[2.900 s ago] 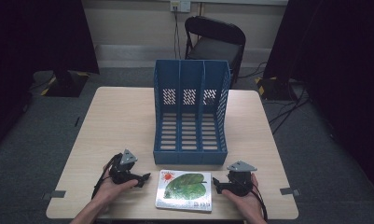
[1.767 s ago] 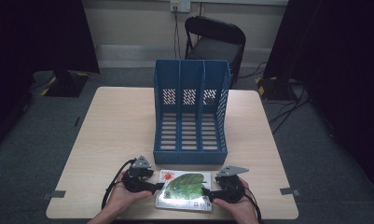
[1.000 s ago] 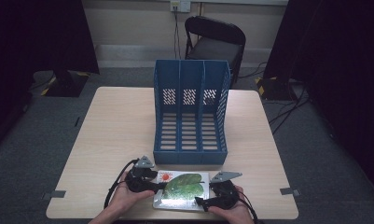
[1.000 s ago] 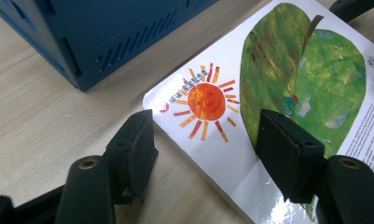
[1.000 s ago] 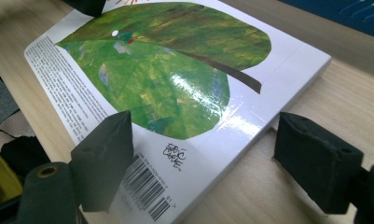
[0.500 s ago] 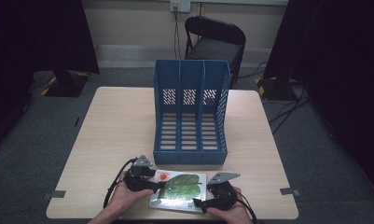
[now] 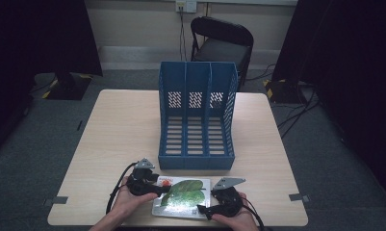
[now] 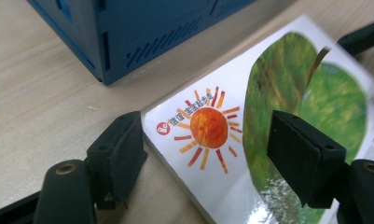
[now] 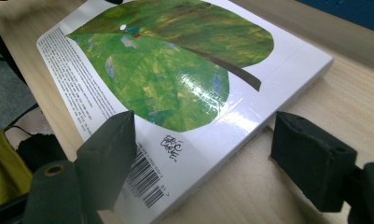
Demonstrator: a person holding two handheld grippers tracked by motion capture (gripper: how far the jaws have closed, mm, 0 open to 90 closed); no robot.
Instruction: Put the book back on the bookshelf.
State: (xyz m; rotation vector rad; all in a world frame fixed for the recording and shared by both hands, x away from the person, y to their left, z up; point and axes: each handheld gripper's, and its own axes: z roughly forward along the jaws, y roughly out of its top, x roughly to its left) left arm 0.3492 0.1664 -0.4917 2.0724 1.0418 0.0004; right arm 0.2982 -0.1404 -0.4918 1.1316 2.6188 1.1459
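A picture book point(image 7: 183, 196) with a green leaf and an orange sun on its white cover lies flat near the table's front edge. My left gripper point(image 7: 164, 187) is at its left end. In the left gripper view the jaws point(image 8: 205, 135) straddle the sun corner of the book point(image 8: 231, 140), one pad on the table beside it, the other over the cover. They have just been opening and press on nothing. My right gripper point(image 7: 205, 210) is at the near right corner. Its jaws point(image 9: 204, 123) stand open around the barcode corner of the book point(image 9: 175, 70), with a gap at the right pad.
A blue three-slot file holder point(image 7: 195, 115) stands on the wooden table point(image 7: 123, 130) just behind the book, open toward me; its base corner point(image 8: 128, 28) is close to my left gripper. A black folding chair point(image 7: 224, 43) stands beyond the table.
Both grippers have come in from the sides to the book's ends, the right one down to its near corner. Over the last second the hands have stayed put.
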